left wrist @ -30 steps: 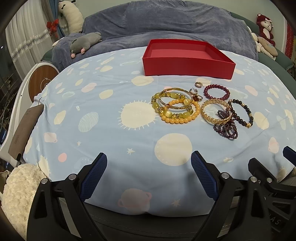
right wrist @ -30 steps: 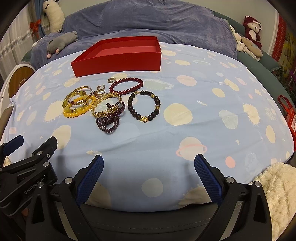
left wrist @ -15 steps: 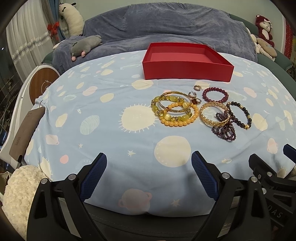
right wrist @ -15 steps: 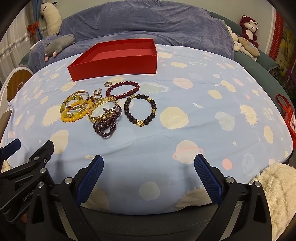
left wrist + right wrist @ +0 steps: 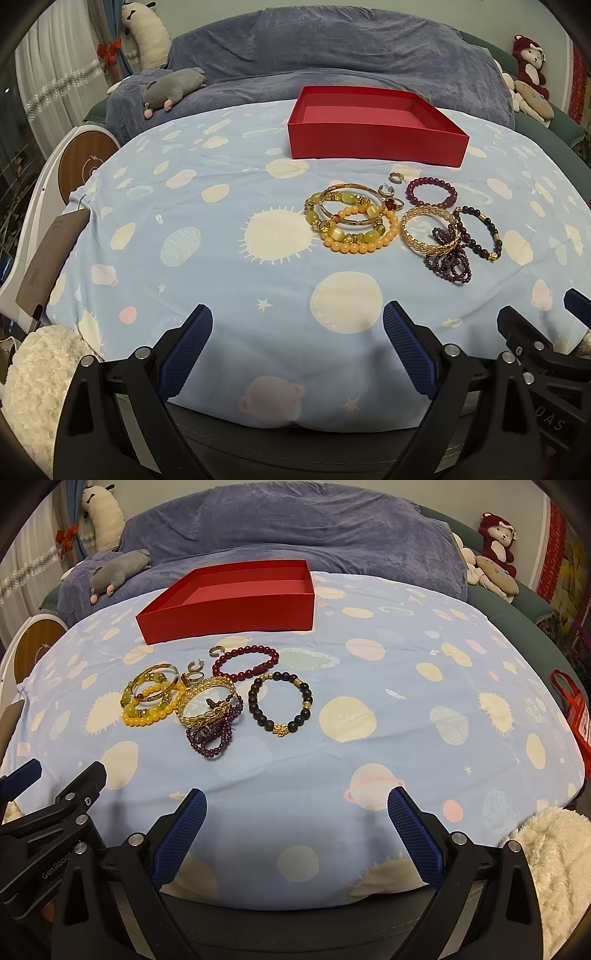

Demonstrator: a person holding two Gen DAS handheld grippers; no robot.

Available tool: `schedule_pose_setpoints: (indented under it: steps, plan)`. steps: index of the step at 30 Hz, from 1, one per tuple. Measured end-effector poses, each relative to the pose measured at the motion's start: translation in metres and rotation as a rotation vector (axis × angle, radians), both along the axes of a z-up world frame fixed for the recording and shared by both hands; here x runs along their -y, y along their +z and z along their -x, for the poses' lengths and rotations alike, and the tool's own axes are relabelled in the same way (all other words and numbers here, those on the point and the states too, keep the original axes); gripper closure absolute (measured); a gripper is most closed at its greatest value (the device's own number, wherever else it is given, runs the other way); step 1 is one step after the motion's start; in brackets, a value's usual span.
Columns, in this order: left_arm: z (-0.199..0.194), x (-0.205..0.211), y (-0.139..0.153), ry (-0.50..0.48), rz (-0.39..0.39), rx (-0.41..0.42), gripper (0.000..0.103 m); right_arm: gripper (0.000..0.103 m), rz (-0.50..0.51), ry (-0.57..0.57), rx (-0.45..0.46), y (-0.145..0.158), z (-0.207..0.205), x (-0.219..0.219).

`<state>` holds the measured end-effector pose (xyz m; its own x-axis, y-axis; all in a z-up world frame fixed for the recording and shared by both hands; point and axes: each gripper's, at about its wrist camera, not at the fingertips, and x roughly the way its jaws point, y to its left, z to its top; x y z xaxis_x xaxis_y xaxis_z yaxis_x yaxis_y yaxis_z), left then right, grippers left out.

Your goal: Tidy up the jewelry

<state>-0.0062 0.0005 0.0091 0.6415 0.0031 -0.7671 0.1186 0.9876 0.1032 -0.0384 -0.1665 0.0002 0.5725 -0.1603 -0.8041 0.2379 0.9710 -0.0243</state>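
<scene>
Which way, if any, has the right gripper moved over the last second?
Yes. The right gripper has drawn back and risen slightly: the red box and dark bead bracelet sit smaller and higher in its view.

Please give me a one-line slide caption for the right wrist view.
Open right hand-held gripper faces bracelets beside empty red cardboard box.

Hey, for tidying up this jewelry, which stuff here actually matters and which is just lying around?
Part of the job:
red box
gold bangle
dark bead bracelet
maroon bead bracelet
yellow bead bracelets
purple bead strand
small rings

Just lying about:
grey plush toy
red plush monkey
blue blanket
fluffy white cushion
</scene>
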Motion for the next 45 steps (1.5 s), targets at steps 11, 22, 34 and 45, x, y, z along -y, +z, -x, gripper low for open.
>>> schedule_pose_setpoints:
  steps: [11,22,34,45]
  plan:
    - [0.0004,-0.0005,0.0005,0.003,0.004,0.000,0.013,0.007,0.000,0.001,0.001,0.0002,0.0001,0.0001]
    - [0.0004,-0.0002,0.0003,0.000,0.004,0.001,0.013,0.007,-0.002,0.000,0.002,0.0002,0.0001,-0.0001]
    - [0.0004,-0.0002,0.0000,0.000,0.004,0.001,0.013,0.007,-0.002,0.003,0.002,0.0003,-0.0002,0.0001]
    - [0.0004,-0.0002,-0.0001,0.001,0.004,0.000,0.013,0.007,-0.007,-0.002,0.001,0.0026,-0.0012,-0.0010]
